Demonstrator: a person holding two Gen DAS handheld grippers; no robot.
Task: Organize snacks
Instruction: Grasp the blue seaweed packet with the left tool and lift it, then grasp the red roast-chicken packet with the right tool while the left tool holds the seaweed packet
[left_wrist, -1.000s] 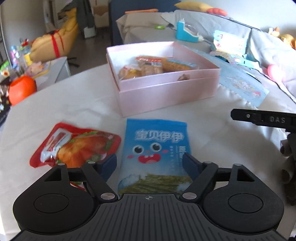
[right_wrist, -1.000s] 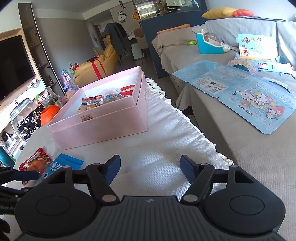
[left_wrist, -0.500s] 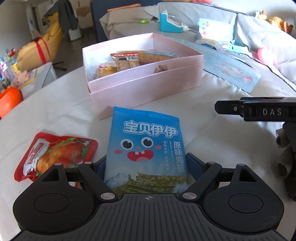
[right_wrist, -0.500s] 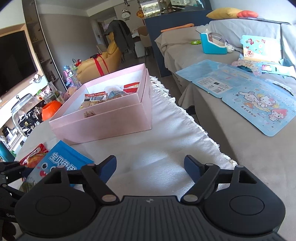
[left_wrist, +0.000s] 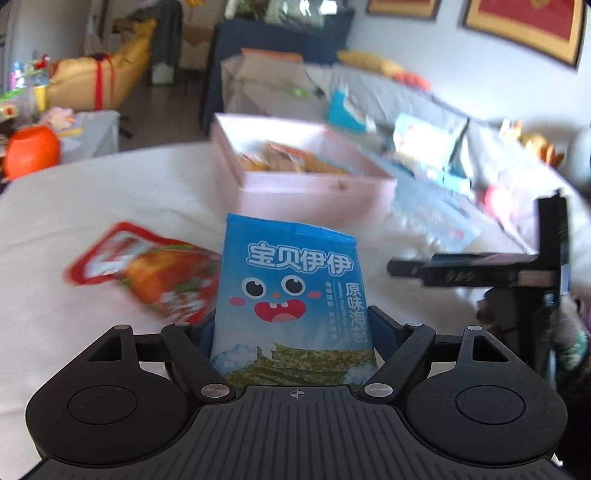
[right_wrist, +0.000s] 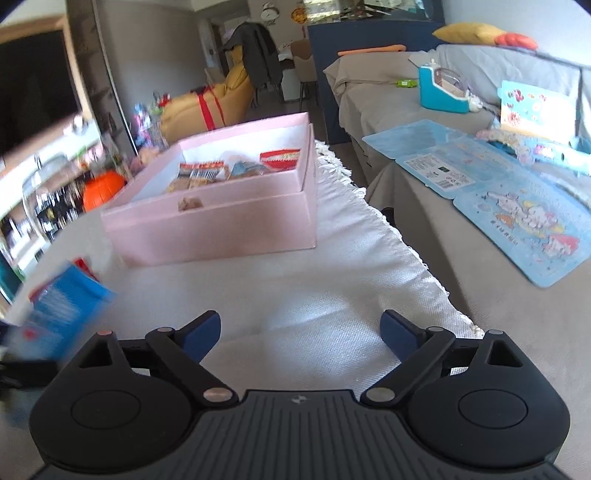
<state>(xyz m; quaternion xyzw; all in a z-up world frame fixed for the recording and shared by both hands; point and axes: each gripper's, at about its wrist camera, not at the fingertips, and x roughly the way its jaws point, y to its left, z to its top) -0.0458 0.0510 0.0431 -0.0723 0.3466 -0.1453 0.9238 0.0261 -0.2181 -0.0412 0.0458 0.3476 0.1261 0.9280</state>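
My left gripper (left_wrist: 293, 332) is shut on a blue seaweed snack bag (left_wrist: 291, 295) with a cartoon face and holds it tilted up off the white tablecloth. The bag also shows blurred in the right wrist view (right_wrist: 62, 314). A red snack pouch (left_wrist: 147, 273) lies on the cloth left of it. The open pink box (left_wrist: 306, 192) with several snacks inside stands beyond; it also shows in the right wrist view (right_wrist: 221, 225). My right gripper (right_wrist: 301, 332) is open and empty above the cloth, in front of the box.
The white tablecloth (right_wrist: 332, 288) ends in a fringed edge at the right. A grey sofa (right_wrist: 461, 258) beside it carries blue sheets and a teal toy (right_wrist: 441, 92). An orange ball (left_wrist: 31, 151) sits far left.
My left gripper closed on the blue bag and lifted it off the cloth, tilting it upright. The right gripper stayed open and shifted slightly.
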